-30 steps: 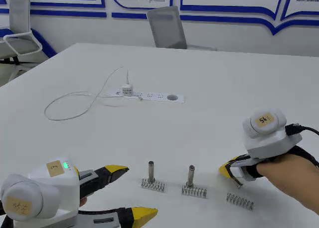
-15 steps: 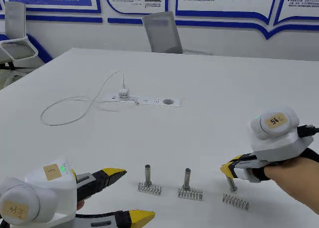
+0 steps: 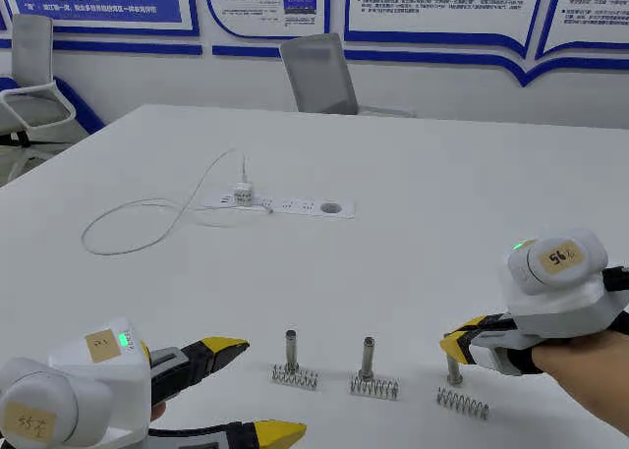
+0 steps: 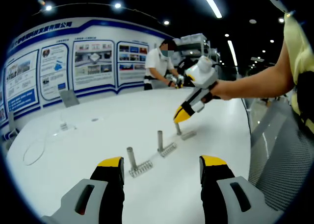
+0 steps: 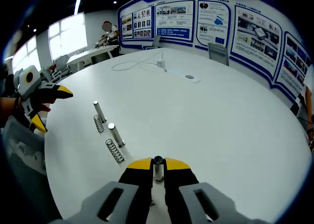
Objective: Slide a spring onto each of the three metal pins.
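Observation:
Three metal pins stand in a row near the table's front edge: left pin [image 3: 291,346], middle pin [image 3: 367,356], right pin [image 3: 454,371]. A spring lies flat in front of each: left spring [image 3: 295,376], middle spring [image 3: 374,387], right spring [image 3: 462,403]. My right gripper [image 3: 458,343] sits over the right pin's top. In the right gripper view the right gripper [image 5: 158,169] has its yellow jaws shut on that pin [image 5: 158,166]. My left gripper [image 3: 254,388] stands open left of the left pin, holding nothing. In the left gripper view the left gripper [image 4: 162,167] faces the left pin [image 4: 131,158].
A white power strip [image 3: 285,205] with a looping white cable [image 3: 128,218] lies mid-table. Grey chairs [image 3: 319,76] stand behind the white table [image 3: 442,213]. A person [image 4: 159,67] works at a far bench.
The head camera has tilted up. My right gripper has stayed at the right pin, with more of the pin's shaft showing below it. The left gripper has kept its place, open.

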{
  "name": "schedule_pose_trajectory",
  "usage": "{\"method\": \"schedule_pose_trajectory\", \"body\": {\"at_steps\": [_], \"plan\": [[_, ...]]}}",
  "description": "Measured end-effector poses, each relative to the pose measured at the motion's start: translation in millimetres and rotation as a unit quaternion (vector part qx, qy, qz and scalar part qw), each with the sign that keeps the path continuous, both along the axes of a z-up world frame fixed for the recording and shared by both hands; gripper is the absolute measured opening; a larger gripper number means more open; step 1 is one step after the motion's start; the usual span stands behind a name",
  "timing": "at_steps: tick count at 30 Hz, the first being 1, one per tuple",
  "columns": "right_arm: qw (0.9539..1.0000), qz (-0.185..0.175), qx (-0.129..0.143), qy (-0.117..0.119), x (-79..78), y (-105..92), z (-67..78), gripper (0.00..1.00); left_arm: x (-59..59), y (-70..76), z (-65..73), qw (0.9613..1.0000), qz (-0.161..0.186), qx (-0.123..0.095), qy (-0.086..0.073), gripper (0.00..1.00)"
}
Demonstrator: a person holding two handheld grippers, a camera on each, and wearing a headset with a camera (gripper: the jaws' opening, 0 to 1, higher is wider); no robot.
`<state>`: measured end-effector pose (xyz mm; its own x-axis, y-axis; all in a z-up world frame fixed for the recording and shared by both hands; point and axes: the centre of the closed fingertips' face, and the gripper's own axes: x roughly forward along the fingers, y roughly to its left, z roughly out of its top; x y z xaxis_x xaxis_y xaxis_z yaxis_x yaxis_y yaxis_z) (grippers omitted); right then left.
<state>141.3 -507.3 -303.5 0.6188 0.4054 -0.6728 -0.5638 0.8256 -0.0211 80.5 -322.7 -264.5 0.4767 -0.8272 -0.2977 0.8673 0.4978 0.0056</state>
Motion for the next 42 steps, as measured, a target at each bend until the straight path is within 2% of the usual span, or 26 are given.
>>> {"method": "schedule_pose_trajectory", "body": {"at_steps": [2, 15, 30, 35, 42], "plan": [[1.0, 0.002, -0.002, -0.008, 0.2, -1.1, 0.6, 0.09, -0.2, 0.0, 0.5, 1.0, 0.0, 0.0, -0.001, 0.63], [0.9998, 0.008, 0.001, -0.018, -4.3, 0.2, 3.1, 0.09, -0.4, -1.3, 2.7, 1.0, 0.0, -0.001, -0.004, 0.63], [0.9998, 0.007, 0.005, -0.018, -6.8, -0.3, 4.3, 0.1, -1.5, -3.4, 4.1, 1.0, -0.003, -0.001, -0.004, 0.63], [0.9996, 0.008, 0.009, -0.024, -7.2, 1.0, 8.8, 0.12, -0.7, -2.8, 5.2, 1.0, -0.002, -0.002, -0.006, 0.63], [0.999, 0.012, 0.011, -0.042, -11.1, 0.4, 23.2, 0.14, -1.2, -4.3, 5.1, 1.0, -0.004, -0.001, -0.006, 0.63]]}}
